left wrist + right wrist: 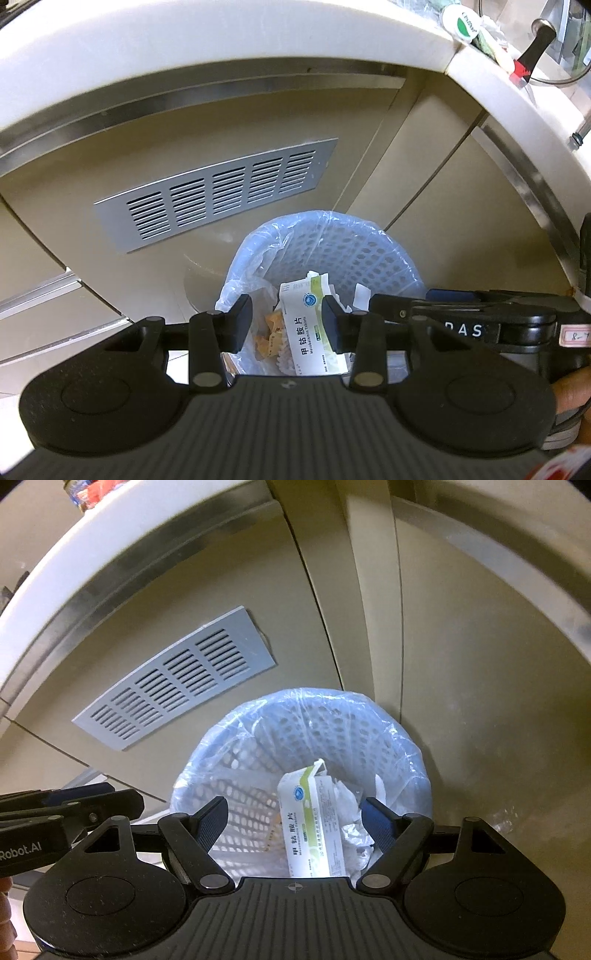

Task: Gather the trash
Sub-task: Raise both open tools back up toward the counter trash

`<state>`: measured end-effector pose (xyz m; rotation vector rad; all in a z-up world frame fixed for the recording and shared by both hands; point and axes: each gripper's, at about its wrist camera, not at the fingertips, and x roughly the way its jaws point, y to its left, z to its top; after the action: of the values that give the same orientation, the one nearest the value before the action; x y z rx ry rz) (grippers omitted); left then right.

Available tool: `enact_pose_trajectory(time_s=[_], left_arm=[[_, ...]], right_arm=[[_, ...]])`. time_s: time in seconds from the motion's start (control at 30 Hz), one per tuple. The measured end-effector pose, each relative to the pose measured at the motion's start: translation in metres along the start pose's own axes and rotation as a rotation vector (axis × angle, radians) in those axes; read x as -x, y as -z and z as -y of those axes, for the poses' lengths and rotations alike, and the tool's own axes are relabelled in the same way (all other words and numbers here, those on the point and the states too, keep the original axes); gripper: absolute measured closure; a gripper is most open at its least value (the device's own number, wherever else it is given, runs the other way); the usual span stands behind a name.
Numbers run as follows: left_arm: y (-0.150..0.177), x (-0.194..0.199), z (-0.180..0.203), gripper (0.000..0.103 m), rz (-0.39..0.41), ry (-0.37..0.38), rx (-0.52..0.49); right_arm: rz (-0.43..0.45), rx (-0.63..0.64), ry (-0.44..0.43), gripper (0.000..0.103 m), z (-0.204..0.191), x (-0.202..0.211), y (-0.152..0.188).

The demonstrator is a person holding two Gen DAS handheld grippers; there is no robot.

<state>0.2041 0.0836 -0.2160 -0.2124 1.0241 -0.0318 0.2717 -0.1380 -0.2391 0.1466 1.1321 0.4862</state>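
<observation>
A pale blue mesh waste basket lined with a clear plastic bag stands on the floor against a cabinet. Inside lies a white and green medicine box, leaning upright, beside crumpled white paper and orange wrappers. My left gripper hovers above the basket, partly open, with nothing between its pads; the box shows through the gap far below. My right gripper hangs wide open over the basket, holding nothing. Each gripper shows at the other view's edge: the right, the left.
A beige cabinet front carries a grey vent grille behind the basket. A white countertop edge juts overhead, with a green-and-white lid and a black handle on it. A person's hand grips the right tool.
</observation>
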Motion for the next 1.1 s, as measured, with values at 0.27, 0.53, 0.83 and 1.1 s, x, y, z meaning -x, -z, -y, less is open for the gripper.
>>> enact_pose_trajectory(time_s=[0.27,0.53,0.83,1.1], left_arm=[[0.005,0.032,0.003,0.064,0.037,-0.029,0.060],[0.002,0.084,0.007,0.056,0.118,-0.082,0.126],[-0.008,0.132,0.019,0.054,0.220,-0.125,0.157],[-0.020,0.159,0.033,0.054,0.307,-0.150,0.149]], right_arm=[[0.013,0.052,-0.043,0.024,-0.015,0.028,0.000],[0.046,0.098,-0.123,0.024,-0.027,0.073,-0.004],[0.129,0.118,-0.238,0.024,-0.023,0.129,-0.018],[0.246,0.117,-0.260,0.024,-0.006,0.171,-0.035]])
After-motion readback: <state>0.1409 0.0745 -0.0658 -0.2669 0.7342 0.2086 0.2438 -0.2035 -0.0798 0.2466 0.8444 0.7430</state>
